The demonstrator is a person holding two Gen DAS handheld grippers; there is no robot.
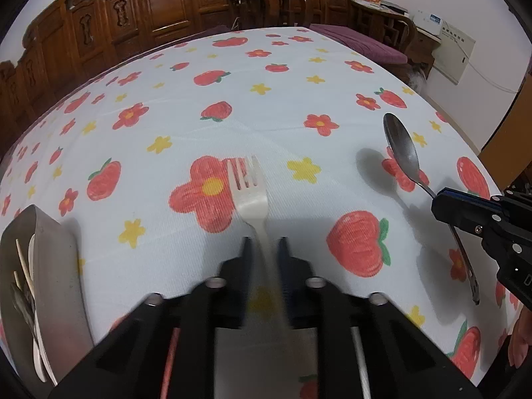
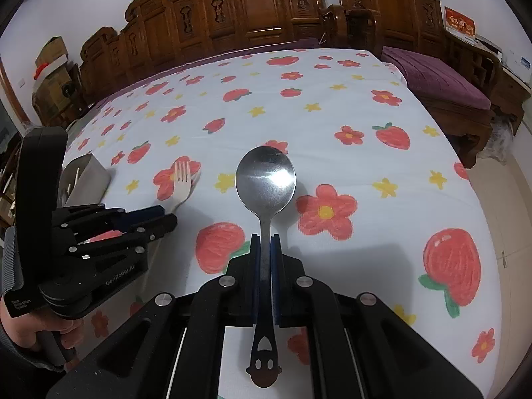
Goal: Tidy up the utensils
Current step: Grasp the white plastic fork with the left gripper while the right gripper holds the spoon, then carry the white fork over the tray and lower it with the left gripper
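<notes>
Two utensils were in my grip at once. My left claw (image 1: 264, 242) had closed on the pale fork's (image 1: 247, 193) neck, its tines resting on the flowered bench (image 1: 266, 76). My right claw (image 2: 265, 239) was clamped on the metal spoon's (image 2: 265, 179) handle, bowl raised clear of the cloth. A grey holder (image 1: 50, 259) stood to the left with other utensils inside. I judged the fork should be lifted straight, kept level, then lowered handle-first into the holder without knocking its rim.
</notes>
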